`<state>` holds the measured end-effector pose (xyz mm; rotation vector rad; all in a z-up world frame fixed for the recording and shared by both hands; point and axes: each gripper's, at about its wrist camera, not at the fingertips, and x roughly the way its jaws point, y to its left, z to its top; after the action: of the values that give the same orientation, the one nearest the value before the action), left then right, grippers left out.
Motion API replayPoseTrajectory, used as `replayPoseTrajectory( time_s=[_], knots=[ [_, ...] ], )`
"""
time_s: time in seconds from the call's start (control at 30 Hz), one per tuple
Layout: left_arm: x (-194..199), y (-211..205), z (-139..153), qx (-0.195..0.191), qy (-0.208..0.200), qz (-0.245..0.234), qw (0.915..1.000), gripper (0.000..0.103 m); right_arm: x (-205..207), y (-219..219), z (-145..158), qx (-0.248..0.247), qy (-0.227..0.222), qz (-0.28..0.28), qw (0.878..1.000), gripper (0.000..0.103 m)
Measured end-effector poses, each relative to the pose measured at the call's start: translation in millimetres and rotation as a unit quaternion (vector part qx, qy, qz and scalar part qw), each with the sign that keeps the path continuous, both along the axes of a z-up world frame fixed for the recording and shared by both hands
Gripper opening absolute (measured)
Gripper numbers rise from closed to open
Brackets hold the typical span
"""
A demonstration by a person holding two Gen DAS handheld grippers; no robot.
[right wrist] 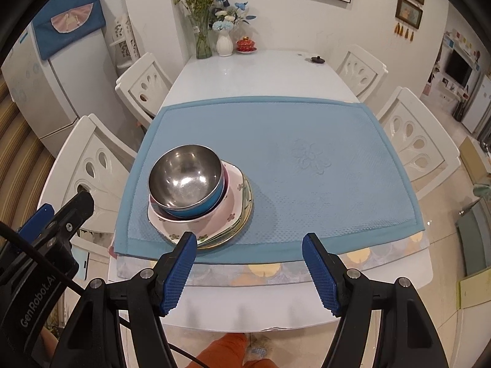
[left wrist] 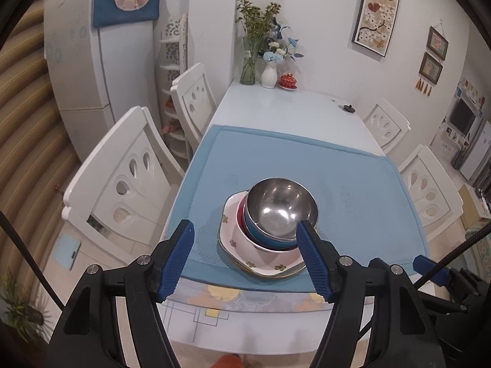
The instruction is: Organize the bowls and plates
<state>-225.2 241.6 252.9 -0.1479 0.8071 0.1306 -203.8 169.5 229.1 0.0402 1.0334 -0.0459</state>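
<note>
Both claws gape empty, left gripper [left wrist: 245,239] and right gripper [right wrist: 249,247]; steel bowl [right wrist: 185,176] nested atop floral plates [right wrist: 233,214], frame centre-left on blue mat [right wrist: 307,141]: stacking looks finished, next likely withdrawal.

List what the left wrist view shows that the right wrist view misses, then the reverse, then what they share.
Only the left wrist view: the open left hand-held gripper up close, framing the stack, and a potted plant at lower left.

Only the right wrist view: the open right hand-held gripper up close, the embossed flower on the mat, and the orange trousers in full.

Both: the steel bowl nested in a blue bowl on floral plates, the blue mat, vases and white chairs.
</note>
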Motion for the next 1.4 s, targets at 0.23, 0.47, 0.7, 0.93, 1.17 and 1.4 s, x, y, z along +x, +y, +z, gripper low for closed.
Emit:
replayPoseTrajectory(
  time_s=[0.23, 0.47, 0.7, 0.93, 1.17, 1.4],
  knots=[
    [3.4, 3.9, 2.1, 0.014, -0.01, 0.004, 0.9998, 0.067, 10.2, 2.0, -5.7, 0.019, 0.01, 0.004, 1.0, 0.069],
    [13.3, 7.9, -3.0, 0.009, 0.002, 0.005, 0.9999, 0.067, 19.5, 8.1, -8.9, 0.004, 0.014, 0.008, 1.0, 0.069],
    [21.9, 9.6, -6.9, 0.01, 0.006, 0.004, 0.9999, 0.067, 29.3, 9.9, -11.9, 0.0, 0.021, 0.005, 1.0, 0.069],
    [30.1, 9.7, -11.3, 0.009, 0.013, 0.003, 0.9999, 0.067, 39.9, 10.5, -17.2, 0.002, 0.03, 0.003, 1.0, 0.069],
    [43.0, 9.1, -14.2, 0.016, 0.017, 0.002, 0.9997, 0.067, 50.8, 12.2, -21.5, -0.005, 0.029, -0.001, 1.0, 0.069],
    [60.0, 8.5, -17.5, 0.015, 0.023, -0.007, 0.9996, 0.067, 65.6, 11.2, -24.9, -0.004, 0.034, -0.01, 0.999, 0.069]
  ],
)
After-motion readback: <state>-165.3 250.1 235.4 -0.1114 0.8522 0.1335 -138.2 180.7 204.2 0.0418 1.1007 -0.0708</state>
